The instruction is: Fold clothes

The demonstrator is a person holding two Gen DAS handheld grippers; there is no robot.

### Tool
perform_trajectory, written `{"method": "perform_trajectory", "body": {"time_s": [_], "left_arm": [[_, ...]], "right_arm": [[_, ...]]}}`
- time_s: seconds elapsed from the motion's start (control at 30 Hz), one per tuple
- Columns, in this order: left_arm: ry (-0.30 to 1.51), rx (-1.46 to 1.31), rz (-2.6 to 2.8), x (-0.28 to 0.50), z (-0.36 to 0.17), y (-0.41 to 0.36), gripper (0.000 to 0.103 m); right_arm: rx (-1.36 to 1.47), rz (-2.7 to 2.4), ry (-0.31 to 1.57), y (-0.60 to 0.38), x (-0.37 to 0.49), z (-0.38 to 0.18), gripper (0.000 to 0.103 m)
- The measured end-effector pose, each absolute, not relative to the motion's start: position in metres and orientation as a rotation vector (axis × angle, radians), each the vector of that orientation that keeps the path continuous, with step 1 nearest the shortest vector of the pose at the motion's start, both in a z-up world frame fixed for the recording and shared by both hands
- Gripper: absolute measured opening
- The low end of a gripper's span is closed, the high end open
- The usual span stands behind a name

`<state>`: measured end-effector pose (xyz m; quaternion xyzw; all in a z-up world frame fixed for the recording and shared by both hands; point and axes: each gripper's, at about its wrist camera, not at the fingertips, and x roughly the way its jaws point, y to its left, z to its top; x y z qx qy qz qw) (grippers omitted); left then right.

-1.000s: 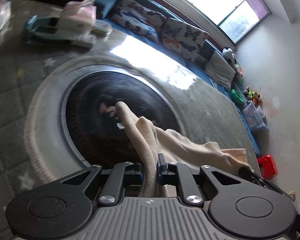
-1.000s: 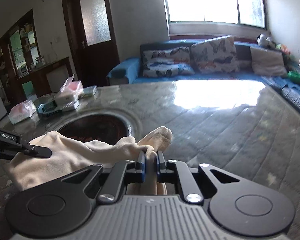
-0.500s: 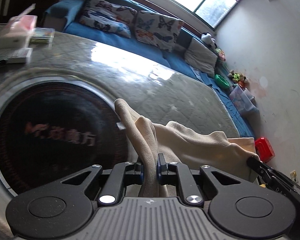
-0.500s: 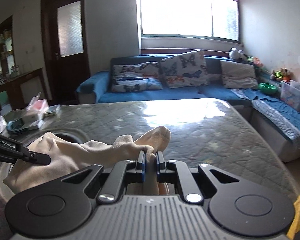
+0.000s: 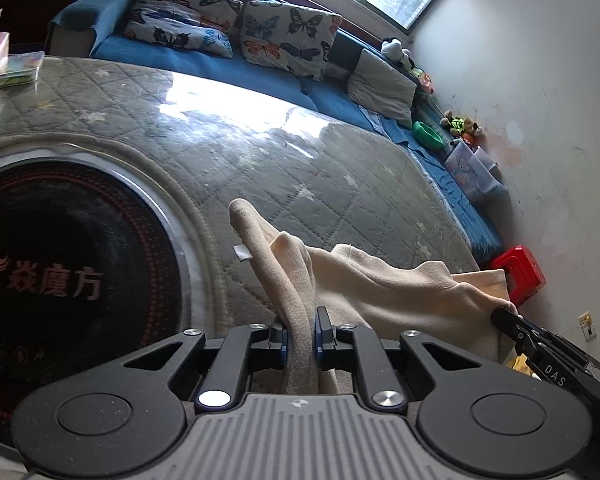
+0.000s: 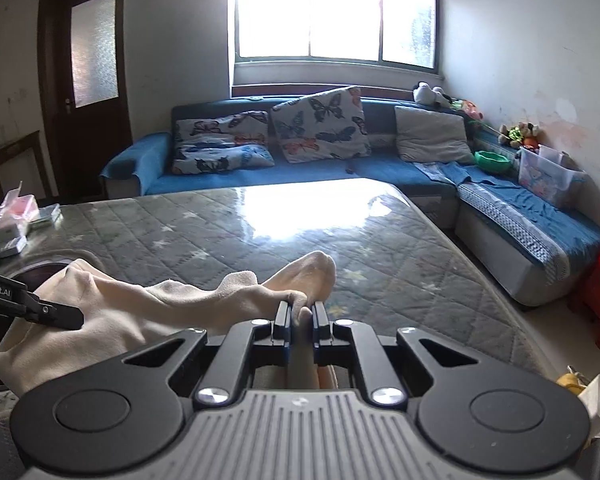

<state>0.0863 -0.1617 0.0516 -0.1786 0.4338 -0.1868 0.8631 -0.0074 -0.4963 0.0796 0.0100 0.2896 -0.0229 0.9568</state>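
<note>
The cream garment [image 5: 380,280] hangs stretched left to right above the near edge of the quilted table [image 5: 300,168], the left gripper [image 5: 300,330] and the right gripper [image 6: 300,320] each pinching one end.

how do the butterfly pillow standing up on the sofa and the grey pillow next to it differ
The upright butterfly pillow is white with coloured butterflies; the grey pillow is plain. The butterfly pillow looks larger and rises above the sofa back, while the grey pillow stays lower. The butterfly pillow sits mid-sofa; the grey pillow sits nearer the corner. Both lean against the backrest.
</note>
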Motion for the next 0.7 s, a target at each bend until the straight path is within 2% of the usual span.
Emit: {"method": "perform_trajectory", "body": {"time_s": [0.5,0.7], "left_arm": [[0.942,-0.325,-0.377,0.091,0.039,-0.177,0.014],[0.945,-0.301,-0.368,0.091,0.036,-0.179,0.017]], "right_arm": [[0.012,-0.111,0.656,-0.506,0.006,0.052,0.009],[0.009,-0.131,0.698,-0.504,0.012,0.041,0.010]]}}
